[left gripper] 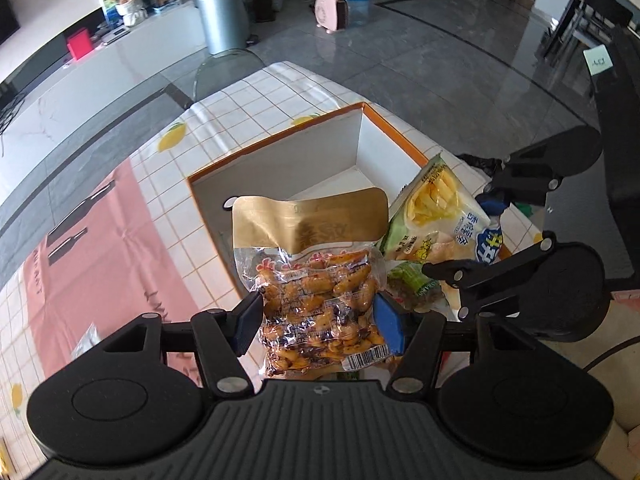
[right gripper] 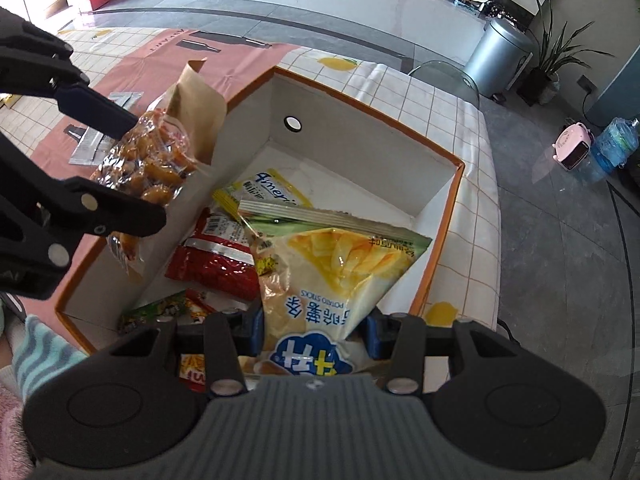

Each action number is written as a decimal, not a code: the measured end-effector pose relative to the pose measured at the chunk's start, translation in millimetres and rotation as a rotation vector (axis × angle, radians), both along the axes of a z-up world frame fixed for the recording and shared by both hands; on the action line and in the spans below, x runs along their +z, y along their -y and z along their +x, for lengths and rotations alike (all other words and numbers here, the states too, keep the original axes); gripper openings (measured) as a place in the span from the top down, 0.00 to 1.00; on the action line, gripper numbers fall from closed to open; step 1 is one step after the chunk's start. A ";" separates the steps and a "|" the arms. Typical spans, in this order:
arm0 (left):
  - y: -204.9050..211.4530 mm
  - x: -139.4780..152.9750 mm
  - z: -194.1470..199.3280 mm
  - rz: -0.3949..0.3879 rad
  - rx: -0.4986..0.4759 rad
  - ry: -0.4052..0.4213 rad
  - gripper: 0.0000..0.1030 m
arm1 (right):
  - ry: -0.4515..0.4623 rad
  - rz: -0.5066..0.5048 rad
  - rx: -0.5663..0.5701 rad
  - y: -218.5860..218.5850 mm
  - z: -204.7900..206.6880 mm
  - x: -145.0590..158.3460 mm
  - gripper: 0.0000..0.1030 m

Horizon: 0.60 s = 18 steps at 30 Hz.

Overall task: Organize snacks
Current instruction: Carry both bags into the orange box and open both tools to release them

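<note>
The left gripper (left gripper: 316,320) pinches a crinkly, light peanut bag (left gripper: 316,304) above the box (right gripper: 440,184); the right gripper (right gripper: 316,332) clamps a puffy potato-sticks bag (right gripper: 340,256), best held by its sealed edges.

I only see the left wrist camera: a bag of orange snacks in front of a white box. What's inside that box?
Observer: A red packet lies on the box floor.
Operator: Anything else in there?
Observer: A yellow-labelled pouch lies behind it.
Operator: And the potato sticks bag, is it in yet?
Observer: No, the right gripper holds the potato sticks bag above the box.
</note>
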<state>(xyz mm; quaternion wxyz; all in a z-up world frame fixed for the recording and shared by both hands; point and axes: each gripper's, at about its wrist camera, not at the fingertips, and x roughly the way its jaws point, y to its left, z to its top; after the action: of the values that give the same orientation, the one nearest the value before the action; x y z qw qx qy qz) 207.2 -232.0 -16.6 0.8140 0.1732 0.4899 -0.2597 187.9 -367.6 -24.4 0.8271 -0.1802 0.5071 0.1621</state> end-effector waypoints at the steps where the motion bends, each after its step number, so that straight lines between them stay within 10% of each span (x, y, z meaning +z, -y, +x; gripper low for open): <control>1: 3.0 -3.1 4.4 0.005 -0.012 -0.003 0.33 | 0.006 -0.009 0.020 0.7 4.5 -4.7 0.58; 18: 27.9 -56.2 75.0 0.079 -0.088 -0.053 0.33 | 0.003 -0.057 0.207 -0.3 79.7 -49.9 0.57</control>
<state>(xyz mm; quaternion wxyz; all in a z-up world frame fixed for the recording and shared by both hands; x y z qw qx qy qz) 282.2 -259.9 -72.8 0.7811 0.2197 0.5130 -0.2802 267.6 -367.3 -74.3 0.8013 -0.2553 0.4888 0.2321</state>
